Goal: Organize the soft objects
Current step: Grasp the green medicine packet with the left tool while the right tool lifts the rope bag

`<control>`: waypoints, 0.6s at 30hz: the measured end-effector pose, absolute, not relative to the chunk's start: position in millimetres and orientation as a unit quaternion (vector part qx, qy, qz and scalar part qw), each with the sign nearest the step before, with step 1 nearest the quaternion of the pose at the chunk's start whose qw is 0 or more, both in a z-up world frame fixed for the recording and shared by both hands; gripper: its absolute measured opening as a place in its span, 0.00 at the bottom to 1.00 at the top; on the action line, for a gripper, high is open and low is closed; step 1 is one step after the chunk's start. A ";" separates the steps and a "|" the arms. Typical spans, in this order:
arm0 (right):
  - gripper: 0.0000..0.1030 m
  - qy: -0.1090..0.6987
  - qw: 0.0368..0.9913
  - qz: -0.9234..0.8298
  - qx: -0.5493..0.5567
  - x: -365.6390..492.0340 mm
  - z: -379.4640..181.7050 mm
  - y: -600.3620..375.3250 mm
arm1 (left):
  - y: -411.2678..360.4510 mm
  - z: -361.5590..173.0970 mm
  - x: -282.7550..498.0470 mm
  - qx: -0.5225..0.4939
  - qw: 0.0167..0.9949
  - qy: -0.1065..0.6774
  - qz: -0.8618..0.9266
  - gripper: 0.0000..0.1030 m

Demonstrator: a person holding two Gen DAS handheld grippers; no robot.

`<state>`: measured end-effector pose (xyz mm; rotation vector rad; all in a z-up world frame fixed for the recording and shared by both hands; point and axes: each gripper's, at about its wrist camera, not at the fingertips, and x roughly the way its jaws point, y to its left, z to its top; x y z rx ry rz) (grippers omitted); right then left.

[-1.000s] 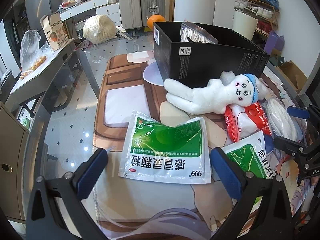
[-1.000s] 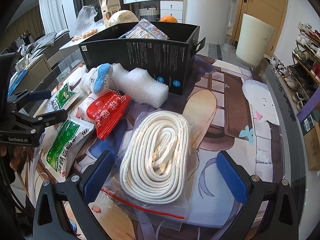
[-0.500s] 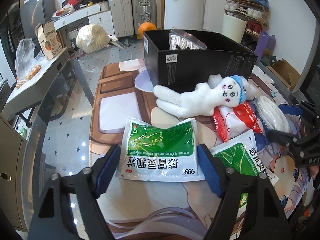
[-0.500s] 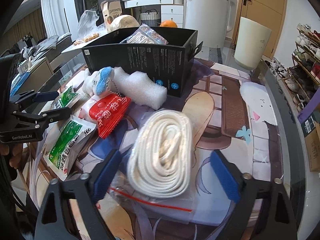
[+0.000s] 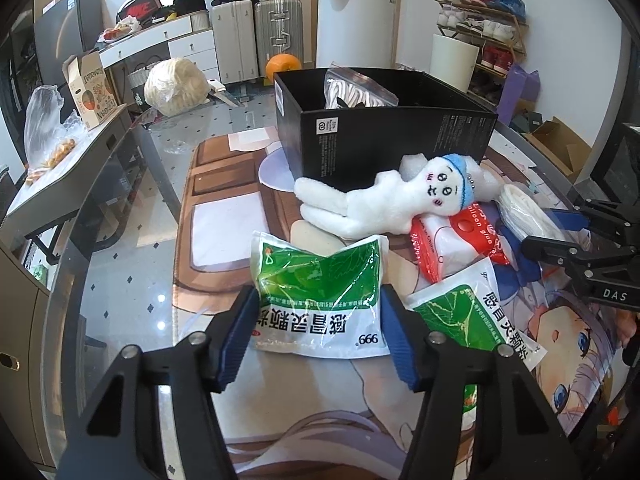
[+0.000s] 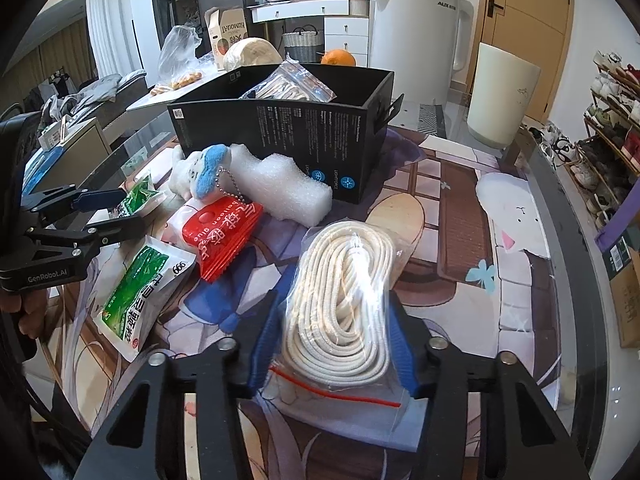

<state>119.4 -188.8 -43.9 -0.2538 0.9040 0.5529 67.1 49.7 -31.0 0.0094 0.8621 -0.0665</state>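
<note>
Both pairs of jaws have closed in since a moment ago: the left gripper point(image 5: 319, 334) now pinches the green-and-white granule sachet point(image 5: 320, 300), buckling it, while the right gripper point(image 6: 334, 340) squeezes the bagged white rope coil point(image 6: 344, 292). Beyond lie the white plush doll point(image 5: 400, 200) and the black box point(image 5: 384, 136).

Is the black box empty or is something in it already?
Not empty. A clear bag of striped stuff pokes above the black box rim; what lies deeper is hidden.
</note>
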 end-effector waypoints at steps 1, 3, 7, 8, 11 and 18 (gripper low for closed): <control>0.47 0.429 0.856 0.263 -0.120 119.2 -43.8 -189.0 | 49.8 -30.4 66.4 0.003 0.909 0.416 -0.033 0.57; 0.45 0.427 0.856 0.265 -0.118 118.9 -43.5 -189.8 | 50.2 -28.9 64.3 -0.003 0.911 0.412 -0.033 0.55; 0.43 0.422 0.859 0.270 -0.110 115.7 -40.5 -192.7 | 49.9 -25.4 62.2 -0.020 0.911 0.408 -0.047 0.27; 0.43 0.421 0.859 0.270 -0.110 114.7 -39.8 -193.2 | 49.1 -26.9 63.3 -0.018 0.911 0.409 -0.044 0.27; 0.43 0.421 0.859 0.269 -0.111 113.7 -39.8 -193.2 | 48.1 -30.2 64.1 -0.009 0.911 0.410 -0.035 0.27; 0.43 0.418 0.860 0.271 -0.112 112.3 -38.9 -193.5 | 54.1 -28.3 65.6 0.008 0.911 0.412 -0.015 0.55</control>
